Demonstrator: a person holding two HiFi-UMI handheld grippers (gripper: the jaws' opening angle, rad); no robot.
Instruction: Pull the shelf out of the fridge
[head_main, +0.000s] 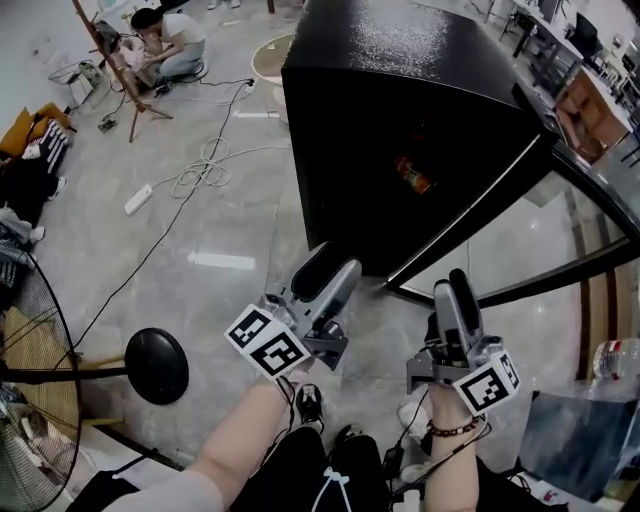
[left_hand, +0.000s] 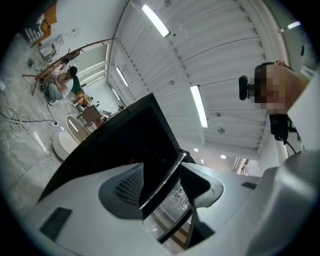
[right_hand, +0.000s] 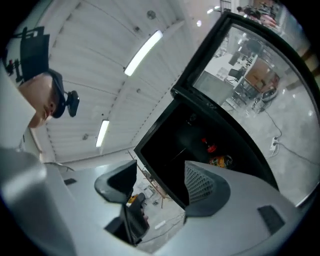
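Observation:
A black fridge (head_main: 400, 130) stands ahead of me on the floor, its glass door (head_main: 560, 230) swung open to the right. Inside the dark cabinet I make out red and orange items (head_main: 412, 175); the shelf itself is lost in shadow. My left gripper (head_main: 335, 272) is held in front of the fridge's lower corner, open and empty. My right gripper (head_main: 455, 290) is beside it near the door's lower edge, also open and empty. The left gripper view has the open left gripper (left_hand: 162, 187) framing the fridge (left_hand: 125, 145). In the right gripper view the right gripper (right_hand: 160, 185) frames the fridge interior (right_hand: 200, 135).
A fan cage (head_main: 30, 400) and a black round base (head_main: 157, 365) stand at my left. Cables (head_main: 205, 165) and a power strip (head_main: 138, 198) lie on the floor. A person (head_main: 170, 45) crouches by a tripod (head_main: 120, 80) far back. A bottle (head_main: 615, 360) sits at right.

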